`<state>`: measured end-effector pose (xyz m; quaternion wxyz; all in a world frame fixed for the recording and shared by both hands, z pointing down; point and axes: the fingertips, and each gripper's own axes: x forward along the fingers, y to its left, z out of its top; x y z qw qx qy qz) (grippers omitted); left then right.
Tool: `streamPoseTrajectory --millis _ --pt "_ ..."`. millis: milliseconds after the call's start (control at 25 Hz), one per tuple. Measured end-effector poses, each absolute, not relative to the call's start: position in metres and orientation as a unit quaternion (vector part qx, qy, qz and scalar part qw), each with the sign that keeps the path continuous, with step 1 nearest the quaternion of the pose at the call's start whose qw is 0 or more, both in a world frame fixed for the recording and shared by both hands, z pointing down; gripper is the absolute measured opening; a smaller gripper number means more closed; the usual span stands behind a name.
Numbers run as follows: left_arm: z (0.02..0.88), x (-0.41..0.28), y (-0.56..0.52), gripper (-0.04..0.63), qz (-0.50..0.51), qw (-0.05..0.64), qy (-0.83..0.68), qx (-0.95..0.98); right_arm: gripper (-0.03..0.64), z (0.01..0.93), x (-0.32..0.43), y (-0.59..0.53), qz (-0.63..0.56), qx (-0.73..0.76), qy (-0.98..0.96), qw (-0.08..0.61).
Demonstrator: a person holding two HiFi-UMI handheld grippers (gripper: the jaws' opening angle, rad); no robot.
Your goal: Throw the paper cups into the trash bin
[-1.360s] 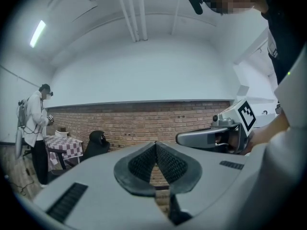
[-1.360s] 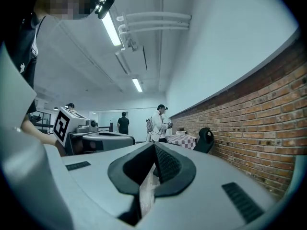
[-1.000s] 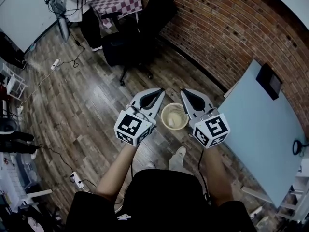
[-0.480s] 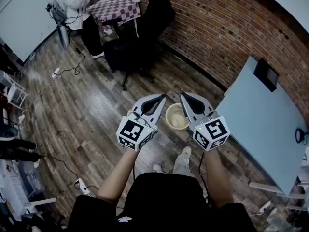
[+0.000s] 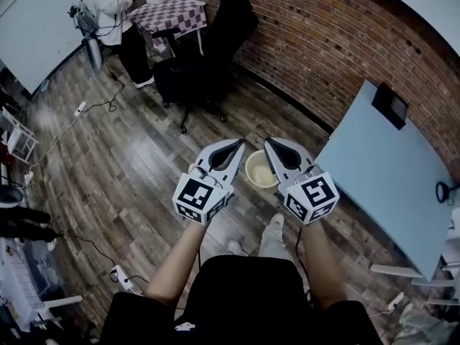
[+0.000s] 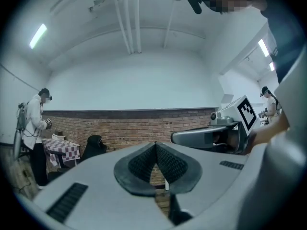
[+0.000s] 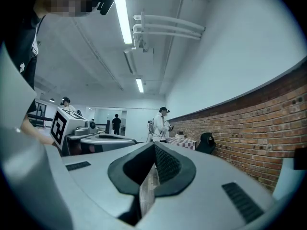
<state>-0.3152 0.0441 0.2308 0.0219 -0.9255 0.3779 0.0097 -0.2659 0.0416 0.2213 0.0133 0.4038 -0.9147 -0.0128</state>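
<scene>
A cream woven trash bin [image 5: 254, 165] stands on the wood floor, seen from above in the head view. Something pale lies inside it; I cannot tell what it is. My left gripper [image 5: 239, 143] is held level just left of the bin, shut with nothing in it. Its pads meet at the tip in the left gripper view [image 6: 156, 145]. My right gripper [image 5: 267, 141] is held just right of the bin, also shut and empty, its jaws closed in the right gripper view [image 7: 154, 146]. No paper cup shows in either gripper.
A black office chair [image 5: 208, 52] stands ahead by the brick wall [image 5: 338, 42]. A pale blue table [image 5: 392, 182] is at the right. A person [image 5: 108, 6] stands at a checkered table [image 5: 172, 9] far left. Cables and a power strip [image 5: 80, 108] lie on the floor.
Both grippers have travelled across the floor with the person, staying side by side and shut. The bin stays between them, and the blue table has shifted a little leftward in view.
</scene>
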Motion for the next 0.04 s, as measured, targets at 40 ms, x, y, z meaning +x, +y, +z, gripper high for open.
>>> streamPoseTrajectory --millis 40 --pt "0.2306 -0.3178 0.0483 0.009 0.011 0.021 0.377 -0.926 0.003 0.2212 -0.2695 0.0466 -0.013 0.404 -0.914 0.014"
